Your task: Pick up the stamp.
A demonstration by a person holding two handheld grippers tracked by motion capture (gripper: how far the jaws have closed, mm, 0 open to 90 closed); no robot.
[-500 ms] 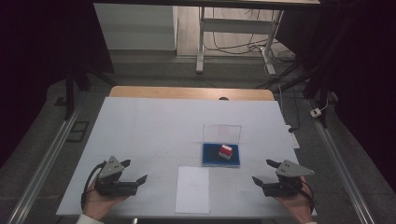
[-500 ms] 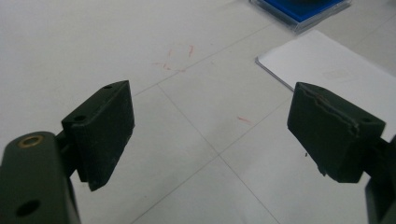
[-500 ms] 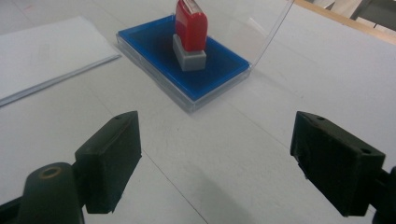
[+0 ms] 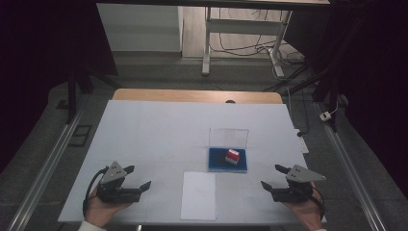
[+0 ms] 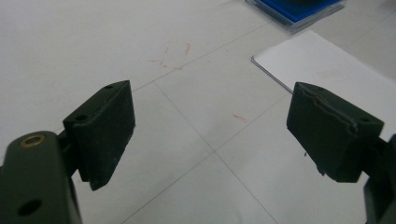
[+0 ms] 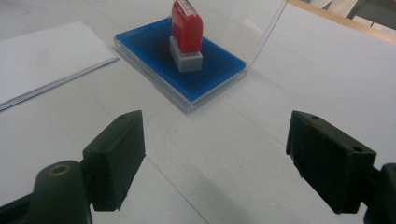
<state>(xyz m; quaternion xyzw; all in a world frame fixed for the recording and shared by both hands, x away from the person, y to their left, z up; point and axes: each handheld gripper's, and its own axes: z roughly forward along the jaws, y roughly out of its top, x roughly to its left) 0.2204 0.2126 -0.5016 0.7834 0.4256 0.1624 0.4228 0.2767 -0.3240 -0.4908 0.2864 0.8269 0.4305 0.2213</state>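
A white-covered table (image 4: 159,130) carries all items. Taking its centre as the clock hub, a blue ink pad tray in a clear plastic case (image 4: 227,160) lies at about four o'clock, with the case's clear lid (image 4: 228,137) standing upright along its far edge. A red-and-grey stamp (image 4: 233,156) stands on the tray, right of its middle. A white sheet of paper (image 4: 198,195) lies at six o'clock, near the front edge, just before and left of the tray. The left gripper (image 4: 139,177) rests at eight o'clock, left of the sheet; the right gripper (image 4: 273,176) sits at five o'clock, right of the sheet and before the tray.
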